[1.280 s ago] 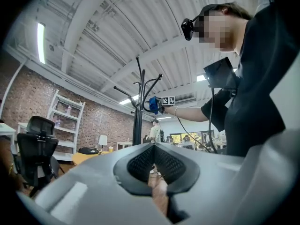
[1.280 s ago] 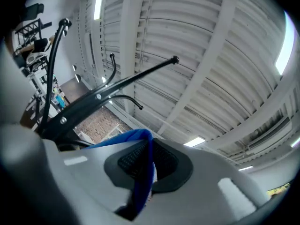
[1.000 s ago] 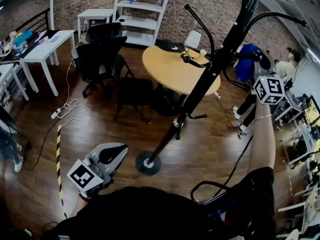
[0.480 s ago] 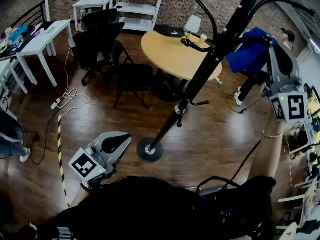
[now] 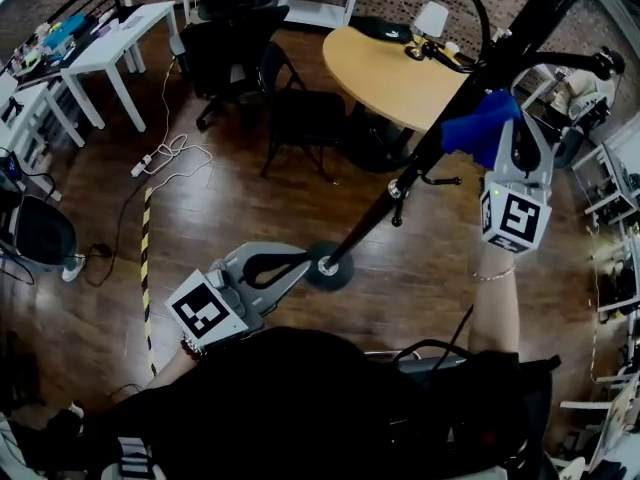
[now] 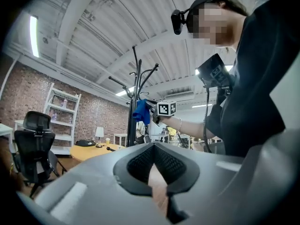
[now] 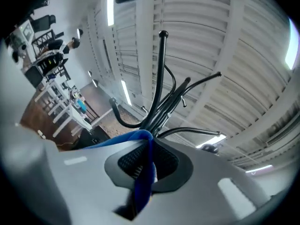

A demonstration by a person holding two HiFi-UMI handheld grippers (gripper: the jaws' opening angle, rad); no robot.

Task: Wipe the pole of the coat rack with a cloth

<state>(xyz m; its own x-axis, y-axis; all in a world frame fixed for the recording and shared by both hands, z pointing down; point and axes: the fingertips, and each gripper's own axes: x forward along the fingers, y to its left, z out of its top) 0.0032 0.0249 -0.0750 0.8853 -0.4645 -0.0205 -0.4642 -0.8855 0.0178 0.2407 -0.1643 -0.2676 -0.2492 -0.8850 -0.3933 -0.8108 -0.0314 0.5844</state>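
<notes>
The black coat rack pole slants from its round base on the wood floor up to the top right. A blue cloth lies against the pole's right side about halfway up, and my right gripper is shut on it. In the right gripper view the cloth hangs between the pads, with the pole and its curved hooks above. My left gripper hangs low near the base, shut and holding nothing. The left gripper view shows the pole, the cloth and the left gripper itself.
A round wooden table with a lamp stands just behind the rack. Black chairs sit left of it, white desks at far left. A cable and a yellow-black tape strip lie on the floor.
My right gripper has come down from near the hooks, bringing the blue cloth onto the pole's middle. The left gripper has stayed low near the base. The head view has shifted.
</notes>
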